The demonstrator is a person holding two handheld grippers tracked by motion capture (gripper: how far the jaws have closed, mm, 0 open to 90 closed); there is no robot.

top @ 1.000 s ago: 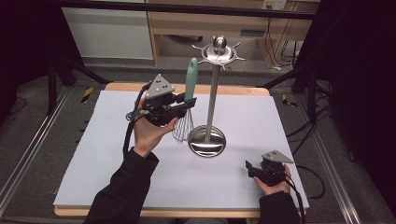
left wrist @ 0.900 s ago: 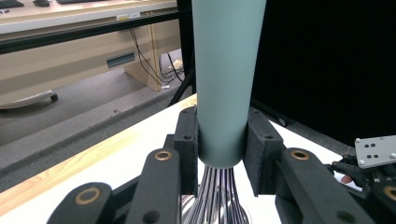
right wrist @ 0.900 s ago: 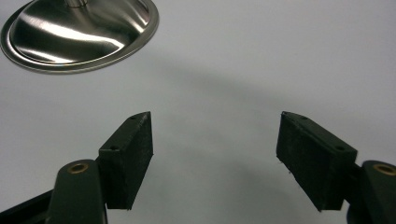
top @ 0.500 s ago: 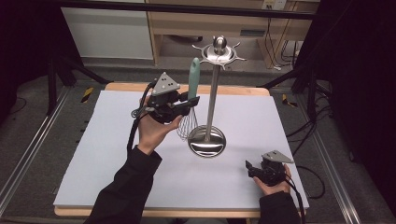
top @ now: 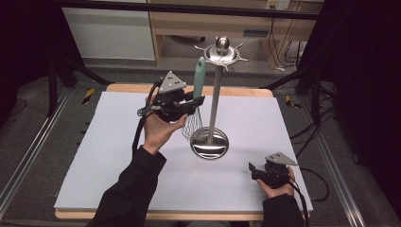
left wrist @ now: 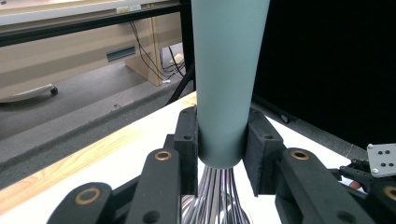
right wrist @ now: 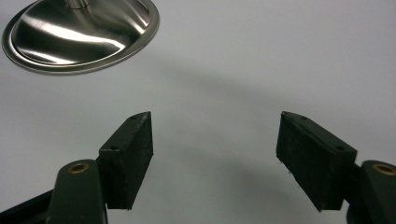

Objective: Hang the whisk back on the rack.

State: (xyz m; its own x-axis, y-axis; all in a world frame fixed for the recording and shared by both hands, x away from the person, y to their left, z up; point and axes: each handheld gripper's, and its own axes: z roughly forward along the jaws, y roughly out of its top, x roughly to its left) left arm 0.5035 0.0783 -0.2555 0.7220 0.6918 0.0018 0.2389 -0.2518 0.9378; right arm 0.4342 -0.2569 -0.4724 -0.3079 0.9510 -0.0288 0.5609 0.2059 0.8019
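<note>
- The left tool (top: 189, 105) is clenched on the whisk (top: 197, 97), gripping the lower end of its teal handle just above where the wires begin.
- In the left gripper view, the two black pads (left wrist: 187, 149) press flat against either side of the handle (left wrist: 227, 79), and the silver wires (left wrist: 215, 196) fan out below the grip.
- The whisk stands nearly upright, handle up and wire head down, lifted above the white worktop (top: 118, 142).
- It is just beside the pole of the steel utensil stand (top: 213, 99), on the pole's left in the high view, with the wire head hanging close over the stand's round base (top: 209, 147).
- The top of the handle reaches up near the hooked crown of the stand (top: 222, 52); I cannot tell whether the two touch.
- The right tool (top: 252, 170) rests low at the near right part of the worktop, well apart from the whisk, held in the person's right hand (top: 280, 185).
- In the right gripper view, its pads (right wrist: 128, 154) stand apart with bare worktop between them, so it is released and grips nothing; the stand's shiny base (right wrist: 79, 33) lies ahead of it at the upper left.
</note>
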